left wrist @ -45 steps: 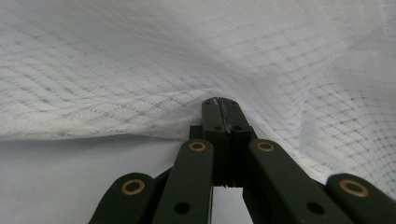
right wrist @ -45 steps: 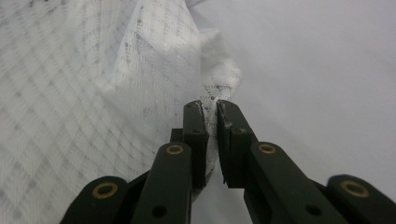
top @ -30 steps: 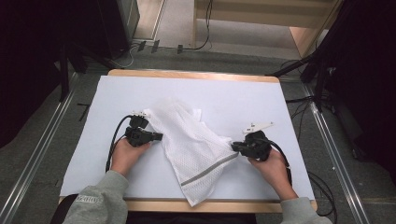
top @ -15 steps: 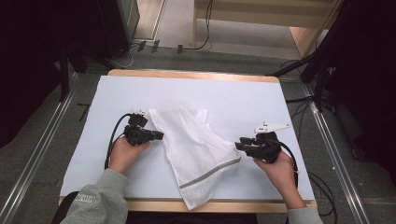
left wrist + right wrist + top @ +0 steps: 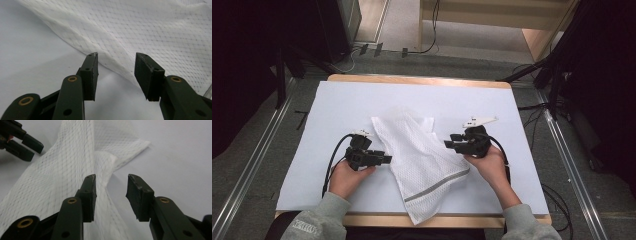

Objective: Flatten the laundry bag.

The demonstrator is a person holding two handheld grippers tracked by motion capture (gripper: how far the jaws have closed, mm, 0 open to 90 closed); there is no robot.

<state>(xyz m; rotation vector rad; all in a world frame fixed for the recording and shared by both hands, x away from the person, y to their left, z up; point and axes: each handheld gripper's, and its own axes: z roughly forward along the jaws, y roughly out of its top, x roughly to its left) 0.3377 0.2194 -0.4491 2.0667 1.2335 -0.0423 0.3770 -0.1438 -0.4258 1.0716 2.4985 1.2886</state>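
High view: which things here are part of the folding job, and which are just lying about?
In the job:
- white mesh garment, folded into a strip on the table
- left gripper, open beside its edge
- right gripper, open at the other edge
- white table cover it lies on

Lying about:
- cables on the floor
- dark equipment stand

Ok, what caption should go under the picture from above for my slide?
Two open hand-held tools, left tool and right tool, flank a folded white mesh cloth on a white table.
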